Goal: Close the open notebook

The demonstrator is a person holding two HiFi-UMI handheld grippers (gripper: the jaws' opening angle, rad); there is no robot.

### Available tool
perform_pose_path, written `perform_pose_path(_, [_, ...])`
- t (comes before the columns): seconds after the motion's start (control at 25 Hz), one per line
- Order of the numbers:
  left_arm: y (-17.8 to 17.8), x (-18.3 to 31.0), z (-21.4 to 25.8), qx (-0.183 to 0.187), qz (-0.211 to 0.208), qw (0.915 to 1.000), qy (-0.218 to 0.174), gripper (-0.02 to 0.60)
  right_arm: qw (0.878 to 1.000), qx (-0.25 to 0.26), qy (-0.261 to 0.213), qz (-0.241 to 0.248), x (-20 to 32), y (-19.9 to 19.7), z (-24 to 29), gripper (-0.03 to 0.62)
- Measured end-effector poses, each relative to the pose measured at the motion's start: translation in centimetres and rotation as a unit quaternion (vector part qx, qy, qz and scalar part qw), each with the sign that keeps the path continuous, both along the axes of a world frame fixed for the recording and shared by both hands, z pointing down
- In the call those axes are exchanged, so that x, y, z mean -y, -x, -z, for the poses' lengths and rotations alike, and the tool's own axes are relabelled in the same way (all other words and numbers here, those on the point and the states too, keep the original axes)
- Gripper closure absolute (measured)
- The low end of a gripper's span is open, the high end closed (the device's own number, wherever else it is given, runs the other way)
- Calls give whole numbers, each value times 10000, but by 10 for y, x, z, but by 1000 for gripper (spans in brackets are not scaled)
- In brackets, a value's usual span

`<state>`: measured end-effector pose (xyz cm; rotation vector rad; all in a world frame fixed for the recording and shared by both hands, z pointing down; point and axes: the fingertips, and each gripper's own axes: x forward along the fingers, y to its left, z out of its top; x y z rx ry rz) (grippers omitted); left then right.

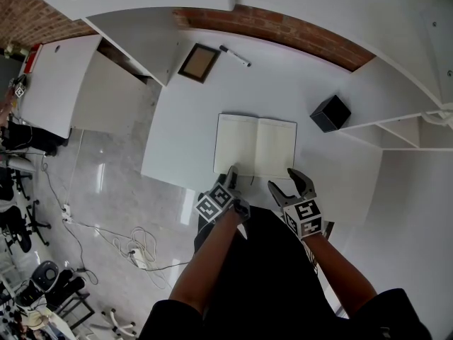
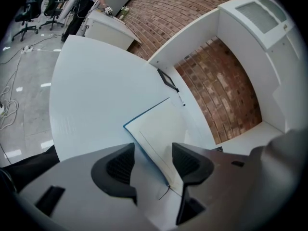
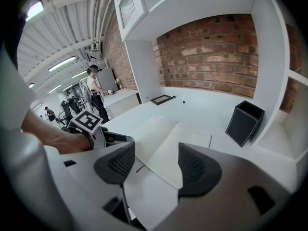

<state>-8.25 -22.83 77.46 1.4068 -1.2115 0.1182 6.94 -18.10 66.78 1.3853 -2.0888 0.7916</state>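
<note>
Open white-paged notebook point(image 1: 255, 146) with a blue-edged cover, lying flat and pages up on the near part of the white surface point(image 1: 283, 83). Left gripper point(image 1: 232, 178): jaws apart, at the notebook's near edge close to the spine, with the left page's edge showing between them. Right gripper point(image 1: 286, 183): jaws apart, holding nothing, just beside the right page's near edge. Black open-topped box point(image 1: 330, 113) stands apart to the right.

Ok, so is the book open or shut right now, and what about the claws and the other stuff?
notebook: open, lying flat.
left claw: open, holding nothing.
right claw: open, holding nothing.
black box: upright, open at the top.
picture frame: lying flat.
pen: lying flat.
</note>
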Motion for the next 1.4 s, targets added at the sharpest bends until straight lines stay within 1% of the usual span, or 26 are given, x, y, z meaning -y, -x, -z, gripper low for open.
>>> perform_pose_path(0.16, [-2, 2, 0, -173, -36, 9998, -26, 342, 10000, -15, 43, 19, 0, -2, -2, 330])
perform_pose_path(0.24, [-7, 2, 0, -219, -117, 9997, -59, 360, 10000, -17, 38, 36, 0, -3, -4, 330])
perform_pose_path(0.36, [-5, 2, -1, -126, -48, 9999, -58, 390, 10000, -26, 53, 38, -2, -4, -5, 330])
perform_pose_path(0.44, [-2, 1, 0, -70, 9, 9999, -77, 433, 10000, -36, 65, 48, -2, -5, -5, 330])
perform_pose_path(0.56, [1, -1, 1, 23, -23, 9999, -124, 467, 10000, -36, 54, 58, -2, -8, -4, 332])
perform_pose_path(0.64, [1, -1, 3, 35, -21, 9999, -166, 483, 10000, -33, 62, 50, -2, -10, -5, 333])
perform_pose_path(0.72, [2, -2, 6, 11, 47, 9998, -175, 514, 10000, -29, 70, 32, -1, -11, -5, 335])
perform_pose_path(0.84, [2, -3, 10, 22, 70, 9998, -209, 528, 10000, 7, 52, -28, 0, -13, 0, 341])
perform_pose_path(1.0, [0, -5, 17, 124, -77, 9996, -255, 541, 9999, 79, 13, -106, 1, -14, 4, 345])
perform_pose_path(1.2, [-6, -5, 31, 255, -290, 9980, -498, 554, 9995, 220, -144, -196, 0, -18, 12, 345])
perform_pose_path(1.28, [-10, -8, 35, 403, -452, 9968, -523, 557, 9993, 255, -169, -237, 0, -20, 14, 347])
perform_pose_path(1.4, [-16, -10, 42, 646, -814, 9924, -662, 558, 9989, 295, -192, -318, -3, -25, 15, 350])
